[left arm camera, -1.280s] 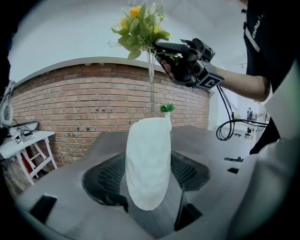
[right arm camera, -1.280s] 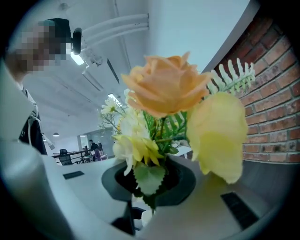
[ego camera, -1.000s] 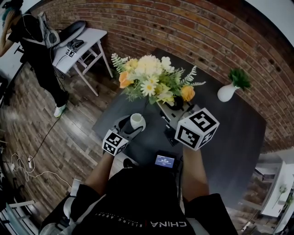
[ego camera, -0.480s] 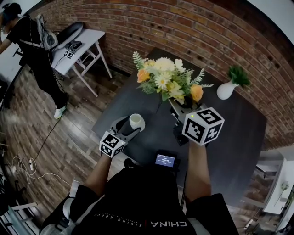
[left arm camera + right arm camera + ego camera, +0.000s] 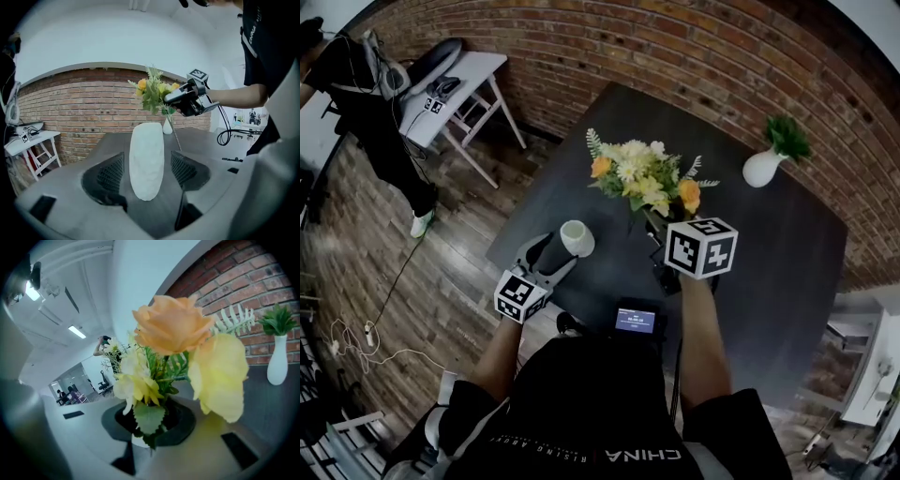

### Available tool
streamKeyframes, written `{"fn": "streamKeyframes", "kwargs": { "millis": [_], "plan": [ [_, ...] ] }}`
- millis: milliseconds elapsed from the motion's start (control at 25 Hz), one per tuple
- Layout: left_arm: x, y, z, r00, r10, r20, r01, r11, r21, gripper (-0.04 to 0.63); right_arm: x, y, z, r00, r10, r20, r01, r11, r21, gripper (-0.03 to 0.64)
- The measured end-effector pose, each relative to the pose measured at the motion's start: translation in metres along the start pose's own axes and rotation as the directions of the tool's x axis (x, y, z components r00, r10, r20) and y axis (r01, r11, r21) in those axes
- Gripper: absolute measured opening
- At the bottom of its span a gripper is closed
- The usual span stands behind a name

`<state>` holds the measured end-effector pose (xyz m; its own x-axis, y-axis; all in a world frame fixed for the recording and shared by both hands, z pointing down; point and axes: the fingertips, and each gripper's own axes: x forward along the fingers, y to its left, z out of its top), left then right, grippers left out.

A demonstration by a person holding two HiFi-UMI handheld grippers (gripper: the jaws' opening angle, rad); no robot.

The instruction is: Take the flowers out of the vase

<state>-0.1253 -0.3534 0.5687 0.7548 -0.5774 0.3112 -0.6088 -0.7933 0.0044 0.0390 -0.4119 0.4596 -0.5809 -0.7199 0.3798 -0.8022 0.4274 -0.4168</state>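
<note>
Flowers out of the vase, over the table.
The dark table [image 5: 773, 281] is the biggest thing. The flowers [image 5: 642, 178] are a bunch of orange, yellow and white blooms with green leaves, up in the air just beside the vase [image 5: 146, 159]. The vase is white, tall and bumpy. The right gripper [image 5: 658, 223] has its jaws nearly together on the stems. The left gripper [image 5: 551, 258] has its jaws wide, one on each side of the vase.

Head view looked steeply down on the table [image 5: 769, 253]; left gripper view faced across it; right gripper view sat close against the flowers [image 5: 173, 329], shared by all.
</note>
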Motion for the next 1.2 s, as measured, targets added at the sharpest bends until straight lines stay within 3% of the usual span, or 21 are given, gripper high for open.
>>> {"fn": "streamKeyframes", "kwargs": {
  "millis": [320, 520, 560, 800, 1200],
  "plan": [
    [-0.024, -0.002, -0.017, 0.998, 0.052, -0.026, -0.053, 0.999, -0.014, 0.296, 0.012, -0.039, -0.070, 0.988, -0.041, -0.152, 0.060, 0.991, 0.122, 0.064],
    [-0.026, -0.012, -0.029, 0.998, 0.054, -0.042, -0.055, 0.998, -0.036, 0.295, 0.022, -0.054, -0.111, 0.974, -0.061, -0.218, 0.089, 0.989, 0.120, 0.063],
    [-0.025, -0.015, -0.030, 0.998, 0.053, -0.044, -0.055, 0.998, -0.039, 0.263, 0.024, -0.059, -0.118, 0.971, -0.072, -0.227, 0.100, 0.988, 0.115, 0.064],
    [-0.018, -0.034, -0.037, 0.998, 0.049, -0.049, -0.052, 0.996, -0.073, 0.227, 0.035, -0.081, -0.152, 0.961, -0.120, -0.250, 0.151, 0.983, 0.109, 0.063],
    [0.004, -0.072, -0.045, 0.996, 0.002, -0.087, -0.010, 0.996, -0.088, 0.227, 0.046, -0.119, -0.180, 0.954, -0.163, -0.252, 0.200, 0.971, 0.130, 0.064]
  ]
}}
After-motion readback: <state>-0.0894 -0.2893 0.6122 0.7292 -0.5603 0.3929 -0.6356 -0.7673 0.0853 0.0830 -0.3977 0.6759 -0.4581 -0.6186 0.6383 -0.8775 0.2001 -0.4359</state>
